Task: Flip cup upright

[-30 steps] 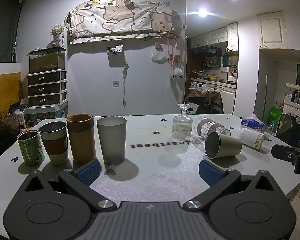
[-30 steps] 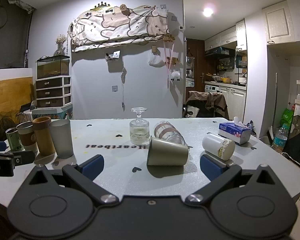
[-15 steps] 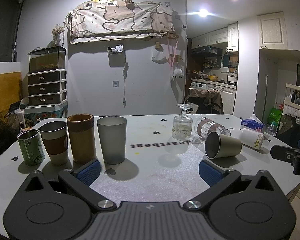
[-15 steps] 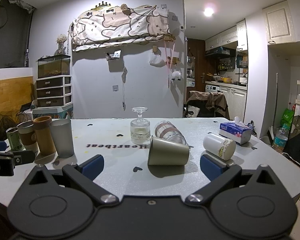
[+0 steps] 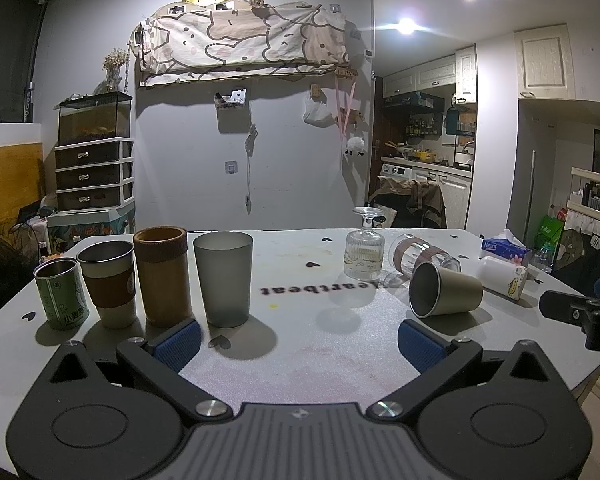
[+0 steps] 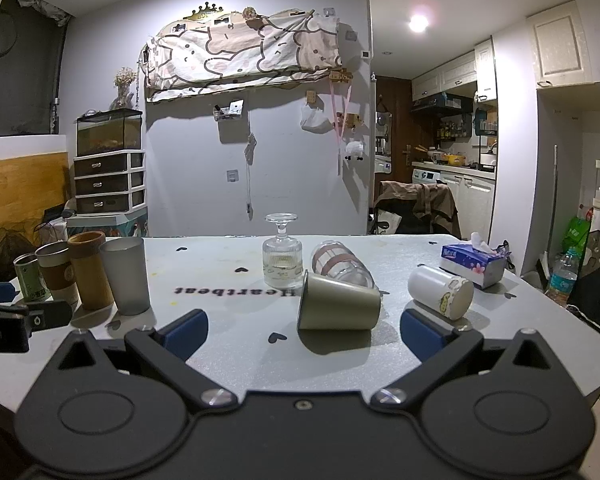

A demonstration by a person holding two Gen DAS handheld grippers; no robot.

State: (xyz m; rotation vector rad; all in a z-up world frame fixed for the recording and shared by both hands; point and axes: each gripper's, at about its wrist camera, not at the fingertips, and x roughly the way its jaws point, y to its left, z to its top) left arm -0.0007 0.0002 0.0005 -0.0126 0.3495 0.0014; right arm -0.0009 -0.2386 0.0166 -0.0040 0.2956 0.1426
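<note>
Fingers of both grippers spread wide, blue pads apart and grasping nothing: left gripper [image 5: 298, 340] low over the near edge of the table; right gripper [image 6: 302, 330] likewise, facing the fallen cups. Grey table [image 5: 300, 360] printed with small black hearts and the word "Heartbeat", seen upside down from the grippers' side; tissue box [image 6: 472, 266] near the far right edge. Row of four upright vessels at left, set close side by side, from the centre outward: frosted grey tumbler [image 5: 223, 278]; brown cylindrical cup [image 5: 162, 276]; metal cup with brown sleeve [image 5: 110, 284]; green tin [image 5: 60, 294]. Olive metal cup [image 6: 338, 304], the task object, on its side right of centre, mouth toward the left, between and just beyond the right gripper's open fingers; in the left wrist view the same cup [image 5: 446, 290] shows its open mouth, beyond the left gripper's right-hand pad. Clear glass with brown band [image 6: 342, 264] on its side directly behind it, touching or nearly so; white cup with cartoon print [image 6: 440, 292] on its side to the right, apart from the olive cup; small stemmed glass [image 6: 282, 256] standing inverted, foot uppermost, behind and to the left.
</note>
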